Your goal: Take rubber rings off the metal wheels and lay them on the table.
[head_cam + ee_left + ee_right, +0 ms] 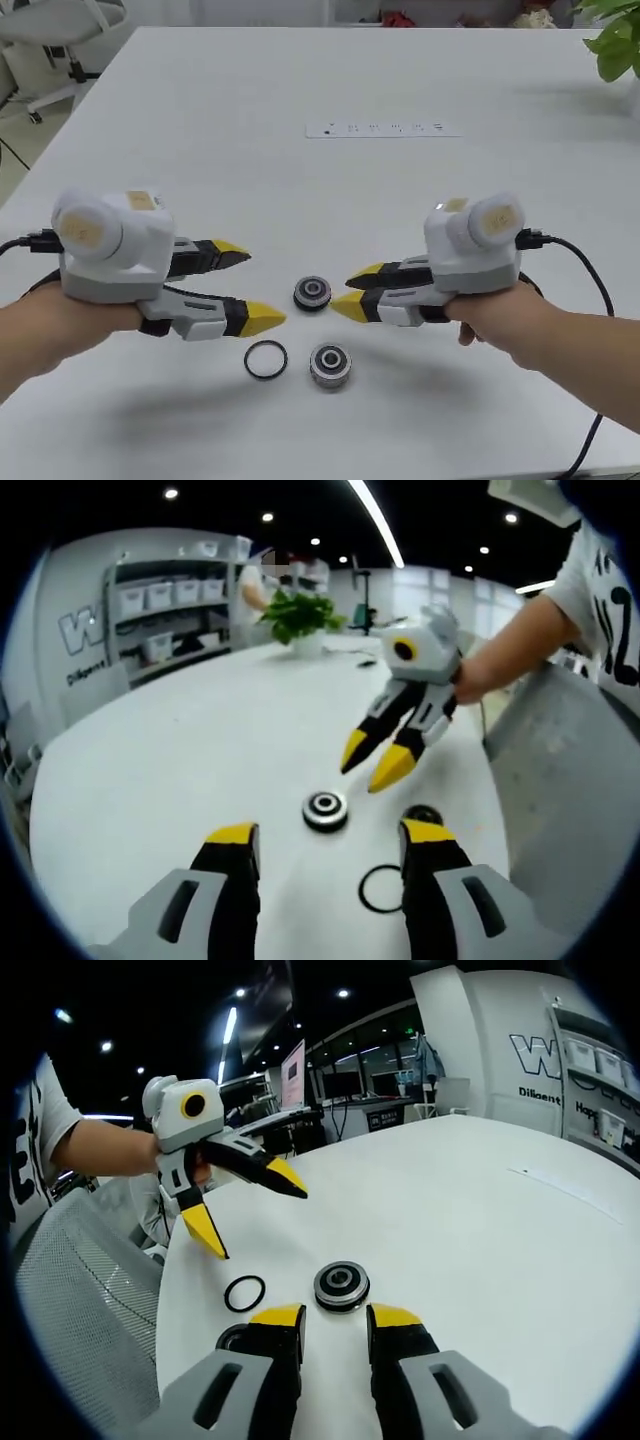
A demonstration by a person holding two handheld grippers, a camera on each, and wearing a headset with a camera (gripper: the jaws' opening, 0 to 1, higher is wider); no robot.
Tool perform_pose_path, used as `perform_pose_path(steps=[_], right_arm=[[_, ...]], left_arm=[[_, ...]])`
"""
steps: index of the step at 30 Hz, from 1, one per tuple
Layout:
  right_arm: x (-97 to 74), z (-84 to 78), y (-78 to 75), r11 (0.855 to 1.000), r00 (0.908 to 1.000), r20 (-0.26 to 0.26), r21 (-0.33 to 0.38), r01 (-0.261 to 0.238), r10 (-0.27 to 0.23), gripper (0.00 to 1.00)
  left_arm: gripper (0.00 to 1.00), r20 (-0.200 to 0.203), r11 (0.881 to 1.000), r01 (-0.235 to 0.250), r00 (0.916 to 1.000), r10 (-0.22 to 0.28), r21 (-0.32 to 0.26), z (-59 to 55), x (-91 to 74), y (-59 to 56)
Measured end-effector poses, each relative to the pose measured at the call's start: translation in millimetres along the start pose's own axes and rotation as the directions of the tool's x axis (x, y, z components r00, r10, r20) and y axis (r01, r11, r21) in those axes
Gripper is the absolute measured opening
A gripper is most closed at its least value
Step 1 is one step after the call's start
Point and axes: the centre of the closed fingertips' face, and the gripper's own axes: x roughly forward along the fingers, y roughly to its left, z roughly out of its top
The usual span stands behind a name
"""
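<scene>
Small round metal wheel w/ dark rubber rim (pixel 312 292) sits on white table (pixel 200 120) betw. both claws: left gripper (pixel 255 286) spread wide just left of it, right gripper (pixel 355 288) narrowly parted just right, both empty. Loose black rubber ring (pixel 266 360) & seemingly bare 2nd grey wheel (pixel 330 364) lie just nearer the person. Risk: wheel prob. skids if one tip nudges it unbraced.
</scene>
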Motion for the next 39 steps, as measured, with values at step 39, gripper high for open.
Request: perform_pose_path(steps=[39], right_arm=[[18.9, -6.3, 0.5, 1.0, 0.9999, 0.001, -0.008, -0.012, 0.012, 0.24]], left_arm=[[0.37, -0.021, 0.998, 0.042, 0.9989, -0.043, -0.041, -1.1, 49.2, -2.9]])
